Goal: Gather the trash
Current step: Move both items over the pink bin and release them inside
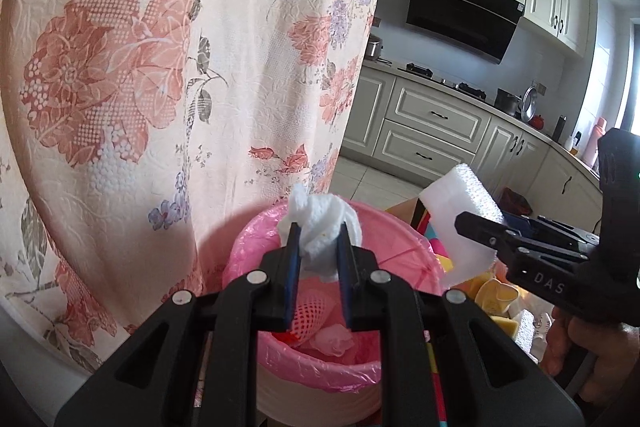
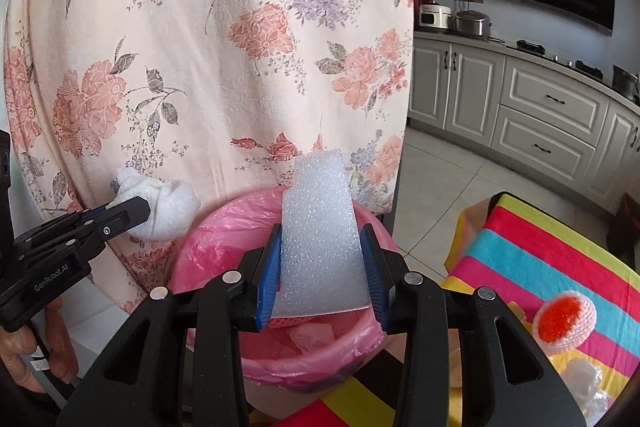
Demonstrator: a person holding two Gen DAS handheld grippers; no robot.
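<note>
My left gripper is shut on a crumpled white tissue and holds it above the pink-lined trash bin. My right gripper is shut on a white foam block and holds it over the same bin. The bin holds a pink foam net and crumpled wrappers. The right gripper with the foam block shows at the right of the left wrist view. The left gripper with the tissue shows at the left of the right wrist view.
A floral curtain hangs right behind the bin. A striped tablecloth lies to the right with a red and white knitted ball and yellow pieces. Kitchen cabinets stand beyond.
</note>
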